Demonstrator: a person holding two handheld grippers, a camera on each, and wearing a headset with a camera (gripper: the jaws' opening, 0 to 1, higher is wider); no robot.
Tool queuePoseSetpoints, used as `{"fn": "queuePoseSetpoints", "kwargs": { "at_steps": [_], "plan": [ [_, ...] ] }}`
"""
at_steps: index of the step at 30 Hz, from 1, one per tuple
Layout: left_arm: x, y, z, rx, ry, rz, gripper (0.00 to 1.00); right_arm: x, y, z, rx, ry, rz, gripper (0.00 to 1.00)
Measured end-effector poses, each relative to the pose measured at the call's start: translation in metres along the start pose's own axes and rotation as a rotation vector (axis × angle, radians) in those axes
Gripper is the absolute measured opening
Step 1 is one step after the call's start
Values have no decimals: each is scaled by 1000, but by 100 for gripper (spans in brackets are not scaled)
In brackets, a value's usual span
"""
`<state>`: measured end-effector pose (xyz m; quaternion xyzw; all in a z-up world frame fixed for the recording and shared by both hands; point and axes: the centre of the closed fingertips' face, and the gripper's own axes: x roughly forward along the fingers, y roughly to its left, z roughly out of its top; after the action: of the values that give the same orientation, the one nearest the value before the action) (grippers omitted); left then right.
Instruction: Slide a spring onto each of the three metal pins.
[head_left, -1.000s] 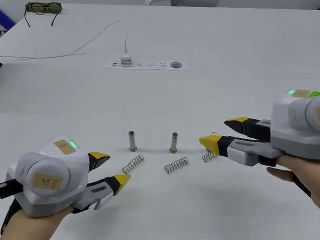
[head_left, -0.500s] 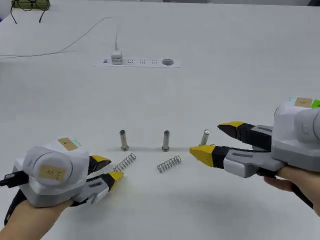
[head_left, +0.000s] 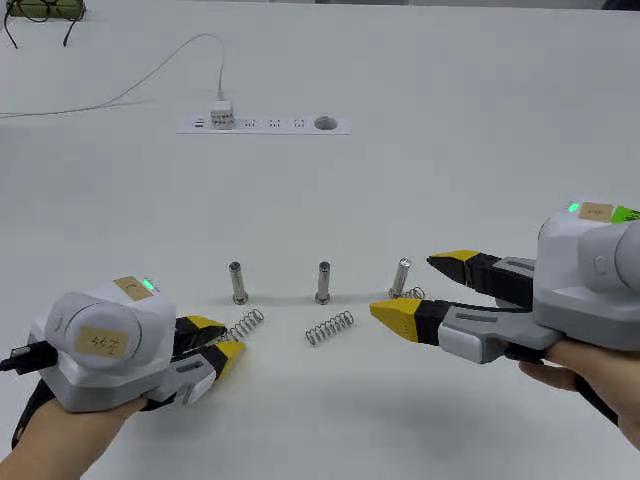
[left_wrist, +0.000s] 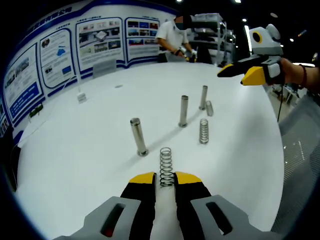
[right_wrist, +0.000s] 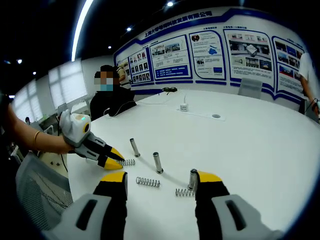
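Three metal pins stand upright in a row: left pin (head_left: 237, 283), middle pin (head_left: 323, 283), right pin (head_left: 402, 277). A spring lies on the table beside each: left spring (head_left: 244, 324), middle spring (head_left: 329, 328), right spring (head_left: 413, 294). My left gripper (head_left: 220, 336) is open only a spring's width. The near end of the left spring (left_wrist: 165, 165) lies between its yellow tips, with thin gaps on both sides. My right gripper (head_left: 415, 286) is wide open. The right pin (right_wrist: 193, 179) and right spring (right_wrist: 183, 192) sit just inside its right fingertip.
A white power strip (head_left: 262, 125) with a plugged charger and cable lies further back on the white table. Dark glasses (head_left: 40, 10) rest at the far left corner. A person (right_wrist: 107, 95) sits at the table's far side, another (left_wrist: 175, 37) stands beyond.
The left gripper's jaws have narrowed and its tips have come up to the left spring's end. The right gripper has shifted so the right pin now stands between its fingers. The head camera moved.
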<state>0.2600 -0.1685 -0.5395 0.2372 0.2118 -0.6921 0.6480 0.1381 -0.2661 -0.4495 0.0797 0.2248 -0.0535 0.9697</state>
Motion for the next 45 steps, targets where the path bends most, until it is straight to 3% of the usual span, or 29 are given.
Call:
{"fn": "queuePoseSetpoints", "kwargs": {
  "at_steps": [11, 15, 19, 25, 45],
  "plan": [
    [1, 0, 0, 13, 24, -8, 10, 4, 1, -2, 13, 11, 4, 56],
    [-1, 0, 0, 3, 33, 3, 10, 4, 2, 2, 43, -8, 7, 55],
    [-7, -3, 6, -9, 0, 7, 10, 2, -1, 7, 70, -31, 10, 55],
    [-21, -9, 25, -38, -79, 11, 10, 2, 2, 12, 107, -54, 29, 55],
    [-57, -34, 67, -77, -245, -7, 10, 9, 33, 35, 202, -130, 136, 49]
  ]
}}
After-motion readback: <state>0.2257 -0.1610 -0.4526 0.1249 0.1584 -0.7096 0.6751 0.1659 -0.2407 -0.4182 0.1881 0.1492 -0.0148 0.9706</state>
